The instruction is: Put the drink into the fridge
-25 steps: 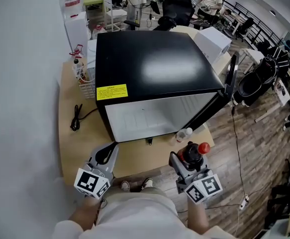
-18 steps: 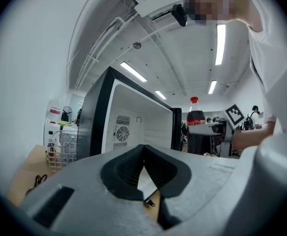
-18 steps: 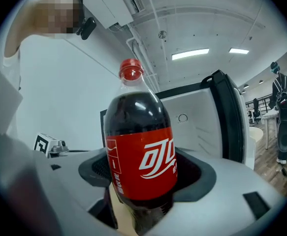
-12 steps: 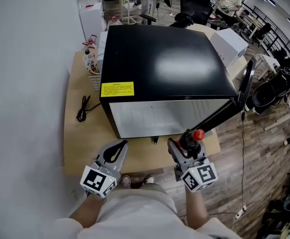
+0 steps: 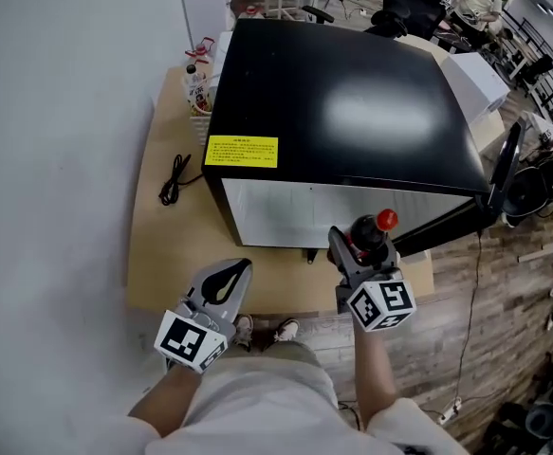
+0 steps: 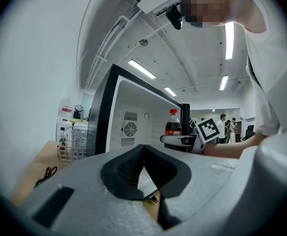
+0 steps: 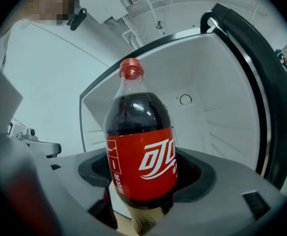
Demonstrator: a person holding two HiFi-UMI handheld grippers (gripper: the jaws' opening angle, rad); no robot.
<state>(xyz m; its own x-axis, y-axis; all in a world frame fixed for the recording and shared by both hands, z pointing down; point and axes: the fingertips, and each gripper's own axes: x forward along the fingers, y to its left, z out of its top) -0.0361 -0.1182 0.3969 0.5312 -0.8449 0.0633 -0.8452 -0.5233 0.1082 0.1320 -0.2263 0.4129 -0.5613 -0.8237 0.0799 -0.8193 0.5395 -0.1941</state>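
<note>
Right gripper (image 5: 357,243): clamped on upright cola bottle (image 7: 141,156); open fridge (image 5: 342,112) directly ahead. Left gripper (image 5: 229,273): jaws together, off to its left.

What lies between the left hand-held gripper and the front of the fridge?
Only bare wooden table, seen in the head view; the left hand-held gripper does not touch the fridge.

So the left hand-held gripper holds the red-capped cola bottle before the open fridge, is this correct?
No, the right hand-held gripper holds the red-capped cola bottle before the open fridge. The right gripper view shows its jaws closed on the bottle; the left hand-held gripper is shut on nothing.
</note>
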